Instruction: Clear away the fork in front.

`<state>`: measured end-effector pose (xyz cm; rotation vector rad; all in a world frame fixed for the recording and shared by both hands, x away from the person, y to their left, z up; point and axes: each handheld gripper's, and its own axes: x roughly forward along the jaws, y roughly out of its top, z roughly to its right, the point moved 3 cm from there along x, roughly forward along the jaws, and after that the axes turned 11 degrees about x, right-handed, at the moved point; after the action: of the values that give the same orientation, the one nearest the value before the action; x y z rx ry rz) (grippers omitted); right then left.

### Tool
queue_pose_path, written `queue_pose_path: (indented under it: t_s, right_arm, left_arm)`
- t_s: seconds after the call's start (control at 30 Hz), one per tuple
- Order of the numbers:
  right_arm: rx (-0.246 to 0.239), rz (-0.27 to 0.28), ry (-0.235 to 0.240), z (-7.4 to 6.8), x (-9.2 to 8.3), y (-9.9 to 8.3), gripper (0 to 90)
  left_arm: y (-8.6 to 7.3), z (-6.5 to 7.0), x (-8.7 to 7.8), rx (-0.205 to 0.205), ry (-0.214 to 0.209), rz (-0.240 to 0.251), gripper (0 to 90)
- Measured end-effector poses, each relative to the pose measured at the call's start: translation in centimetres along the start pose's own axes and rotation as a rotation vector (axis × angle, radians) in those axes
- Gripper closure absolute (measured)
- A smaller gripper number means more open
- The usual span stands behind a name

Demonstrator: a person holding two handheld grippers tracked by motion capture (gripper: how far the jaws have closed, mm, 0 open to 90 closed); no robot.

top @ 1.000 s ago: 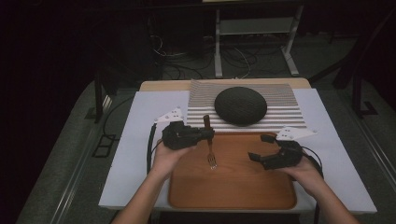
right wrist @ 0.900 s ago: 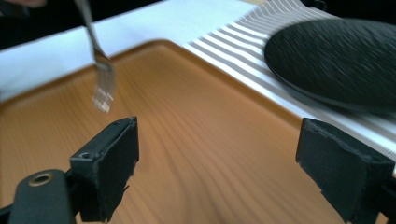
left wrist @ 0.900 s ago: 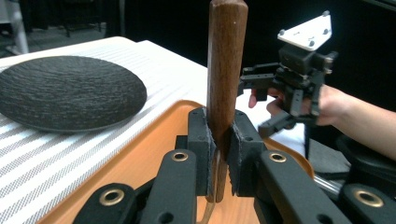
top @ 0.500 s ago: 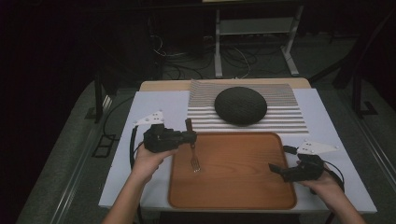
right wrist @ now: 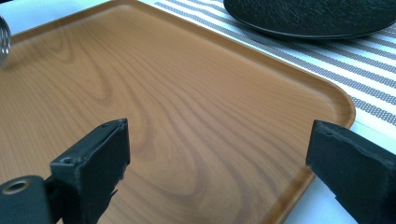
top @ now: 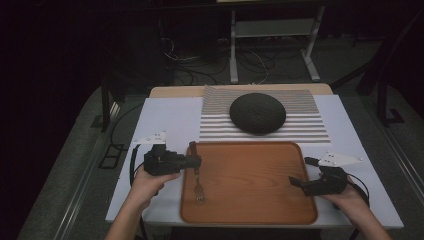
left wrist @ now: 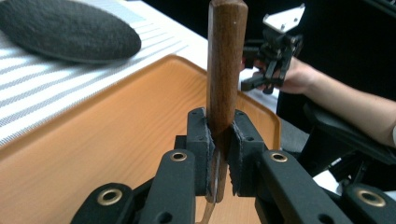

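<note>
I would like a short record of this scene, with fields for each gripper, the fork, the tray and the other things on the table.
left gripper: shut on the wooden handle of the fork
fork: tines over the left part of the tray, handle pointing away from the person
right gripper: open, nothing between the jaws, at the tray's right edge
tray: wooden, on the white table cover
dark round plate: on the striped mat, beyond the tray
striped mat: flat, behind the tray
</note>
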<state>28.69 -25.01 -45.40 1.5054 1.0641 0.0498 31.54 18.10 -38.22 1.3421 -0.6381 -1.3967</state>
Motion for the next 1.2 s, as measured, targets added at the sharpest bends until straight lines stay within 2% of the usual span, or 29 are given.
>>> queue_pose_path:
  t_s: [0.13,0.3,0.43,0.5,0.63,0.67,0.87,1.2]
  right_arm:
    - [0.000,0.005,0.003,0.0,0.0,0.1,6.3]
    - [-0.003,0.005,0.006,-0.1,0.0,0.2,6.3]
    - [-0.009,0.005,0.008,-0.2,0.1,0.2,6.3]
    - [-0.011,-0.001,0.006,-0.2,0.2,0.1,6.3]
    - [-0.011,-0.003,0.009,-0.3,0.2,0.2,6.3]
    - [-0.011,-0.003,0.010,-0.3,0.2,0.2,6.3]
    - [-0.014,-0.008,0.011,-0.4,0.3,0.1,6.3]
    - [-0.017,-0.010,0.014,-0.4,0.3,0.1,6.3]
  left_arm:
    - [-0.2,-0.4,0.4,0.005,0.004,0.014,78.8]
    - [-0.6,-1.7,1.0,0.036,0.075,-0.021,75.5]
    - [-0.8,-2.3,1.5,0.046,0.108,-0.042,72.4]
    - [-1.3,-2.8,2.1,0.056,0.133,-0.084,70.3]
    - [-1.8,-3.2,2.8,0.048,0.138,-0.107,67.3]
    - [-2.1,-3.4,3.2,0.047,0.145,-0.127,66.6]
    - [-3.0,-3.7,3.9,0.017,0.152,-0.151,64.5]
    - [-4.2,-4.0,5.2,-0.004,0.139,-0.210,64.9]
